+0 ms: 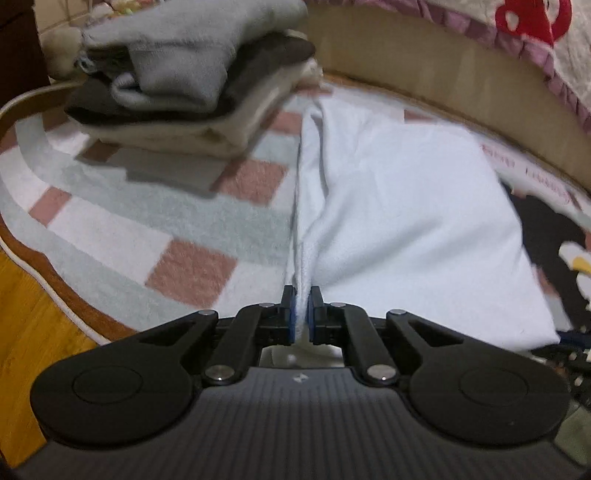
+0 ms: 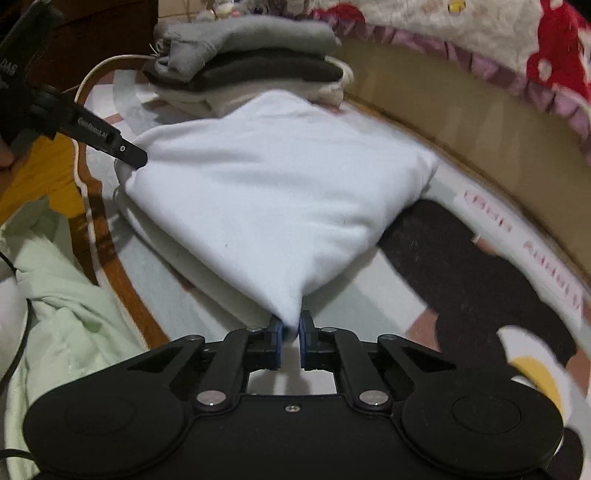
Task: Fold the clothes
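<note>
Wooden floor (image 1: 22,325) under a plush rug (image 1: 110,229) of pink, white and grey-green squares, curved brown border running along its near edge; beyond it a tan bed frame (image 1: 443,74) topped by a frilled cream-and-red blanket (image 1: 535,29). Spread on the rug, a folded white fleece garment (image 2: 277,192), soft and slightly puffy, roughly diamond-shaped in the right wrist view. Left tool (image 1: 302,310) clamped shut on a pinched ridge of the white fabric along one edge; right tool (image 2: 291,332) closed tight on the garment's nearest corner. Behind the garment, touching or just beside its far corner, a stack of folded clothes (image 1: 184,81): grey on top, dark brown beneath, cream at the bottom. Open rug to the left of the garment in the left wrist view, up to the stack. Seen only from the right wrist: the left tool's black finger (image 2: 125,151) biting the garment's left corner, a crumpled pale green cloth (image 2: 62,314) lying at the left over the rug border, and a black patch with pink lettering on the rug at the right. Cramped toward the bed frame, close behind the far right corner.
</note>
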